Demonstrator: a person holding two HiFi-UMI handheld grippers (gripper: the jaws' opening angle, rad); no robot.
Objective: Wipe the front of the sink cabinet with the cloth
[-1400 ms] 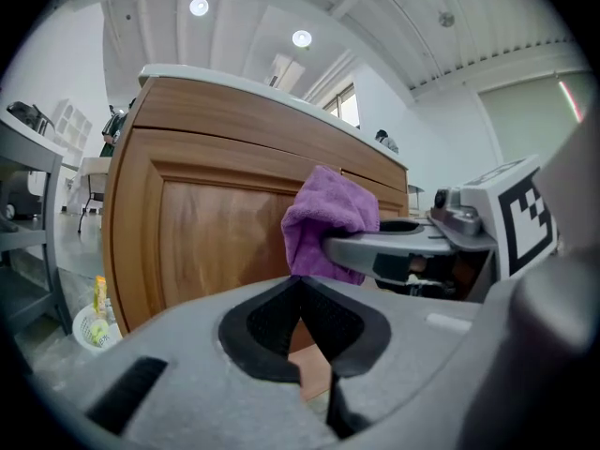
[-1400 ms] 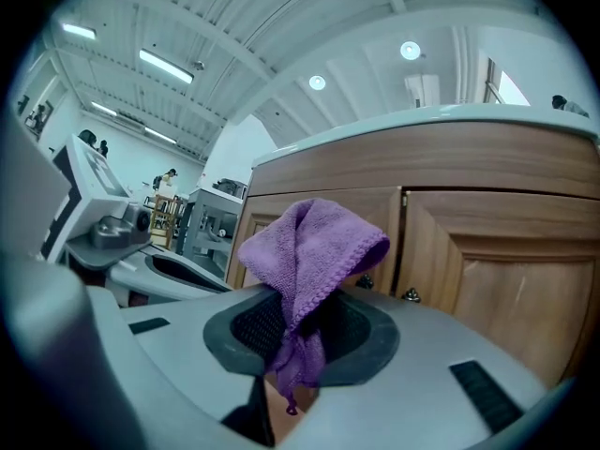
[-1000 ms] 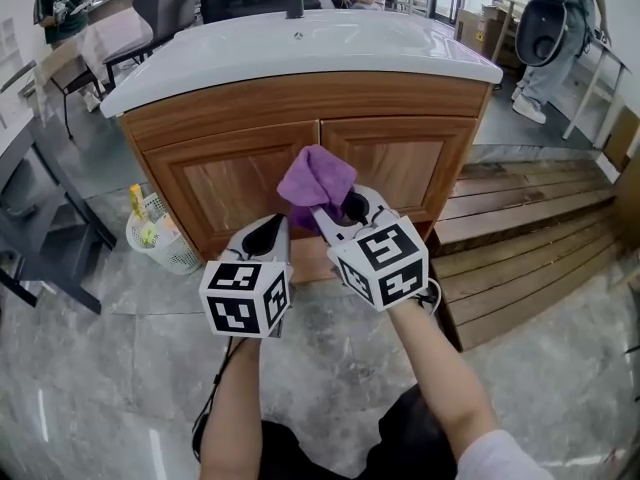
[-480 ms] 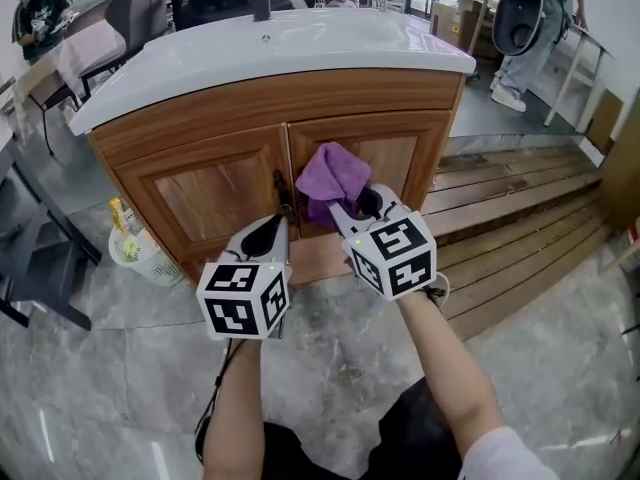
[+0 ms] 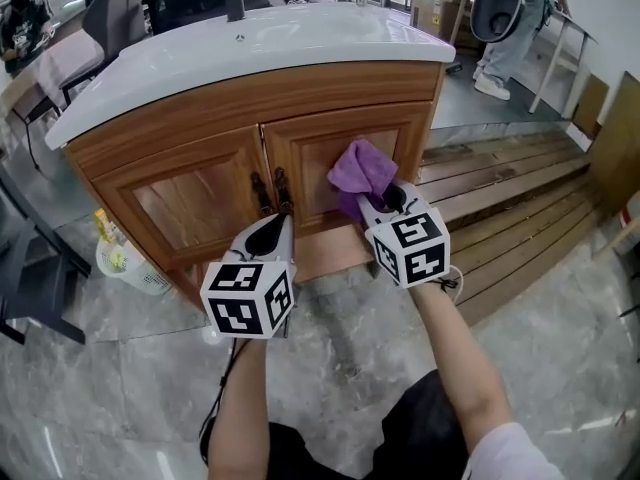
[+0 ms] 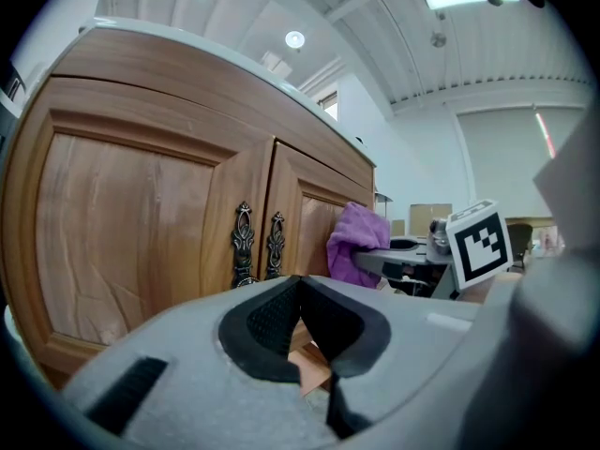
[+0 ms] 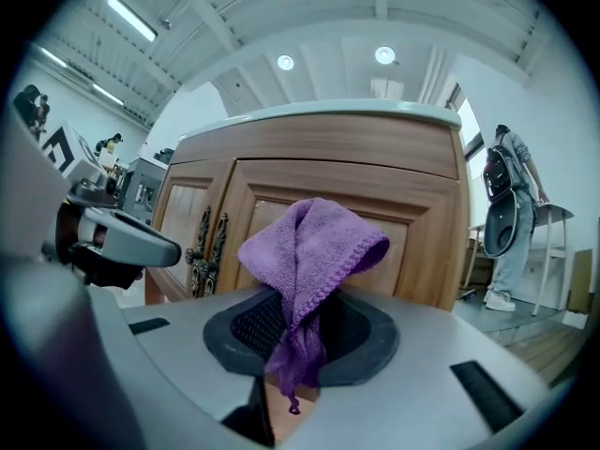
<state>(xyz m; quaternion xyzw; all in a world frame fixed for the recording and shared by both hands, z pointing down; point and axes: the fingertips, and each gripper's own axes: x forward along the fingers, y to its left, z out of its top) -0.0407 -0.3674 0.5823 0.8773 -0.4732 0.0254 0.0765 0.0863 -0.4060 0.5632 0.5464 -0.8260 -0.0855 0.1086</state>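
The wooden sink cabinet [image 5: 200, 193] has two panelled doors with dark ornate handles [image 5: 268, 191] under a white basin top [image 5: 250, 53]. My right gripper [image 5: 372, 200] is shut on a purple cloth [image 5: 361, 168], which is held up against the right door [image 5: 345, 148]. In the right gripper view the purple cloth [image 7: 307, 251] bunches out of the jaws in front of that door. My left gripper [image 5: 270, 230] hangs low before the door seam, shut and holding nothing; in its own view the handles [image 6: 258, 242] and the cloth [image 6: 356, 242] show ahead.
A white wire basket [image 5: 125, 260] with bottles stands on the floor left of the cabinet. Wooden planks [image 5: 510, 198] lie to the right. Chairs [image 5: 80, 38] and people stand behind the basin; a person [image 5: 515, 18] walks at the back right.
The right gripper has carried the cloth rightward, from near the door seam onto the right door panel. The head view has shifted right. The left gripper stays about where it was.
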